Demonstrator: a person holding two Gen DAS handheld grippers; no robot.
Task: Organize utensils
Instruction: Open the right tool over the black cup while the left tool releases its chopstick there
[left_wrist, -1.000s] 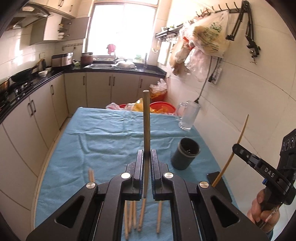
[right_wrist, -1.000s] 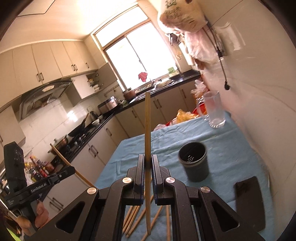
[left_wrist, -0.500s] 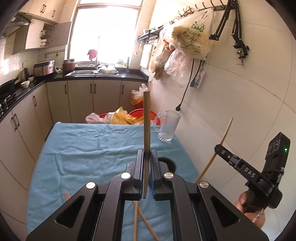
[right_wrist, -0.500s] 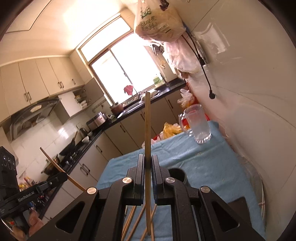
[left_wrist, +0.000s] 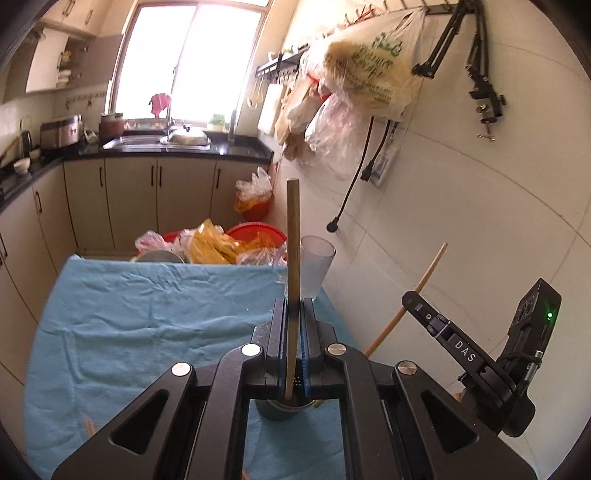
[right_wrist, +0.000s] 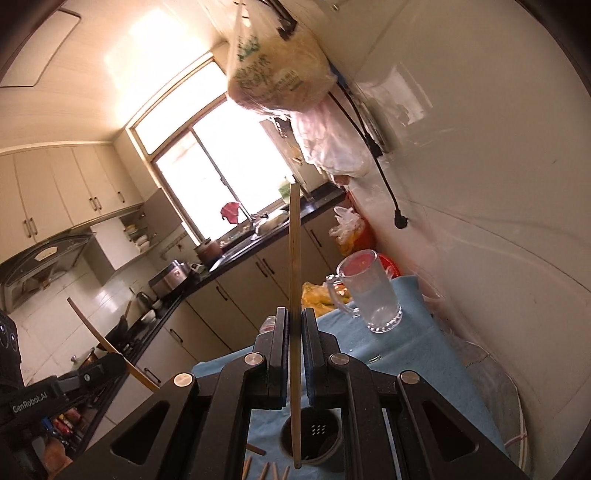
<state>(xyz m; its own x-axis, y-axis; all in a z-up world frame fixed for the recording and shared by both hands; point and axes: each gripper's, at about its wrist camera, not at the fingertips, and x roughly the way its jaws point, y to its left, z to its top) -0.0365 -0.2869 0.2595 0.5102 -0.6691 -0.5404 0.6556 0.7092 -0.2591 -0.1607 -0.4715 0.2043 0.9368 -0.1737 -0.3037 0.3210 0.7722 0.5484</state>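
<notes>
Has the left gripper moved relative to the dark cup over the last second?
Yes. The left gripper has advanced toward the cup, which earlier stood ahead to its right and now sits directly beneath the jaws, under the chopstick.

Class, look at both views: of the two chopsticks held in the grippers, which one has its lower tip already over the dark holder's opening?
The right gripper's chopstick: its lower tip hangs over the holder opening. The left gripper's chopstick ends at the holder's rim.
</notes>
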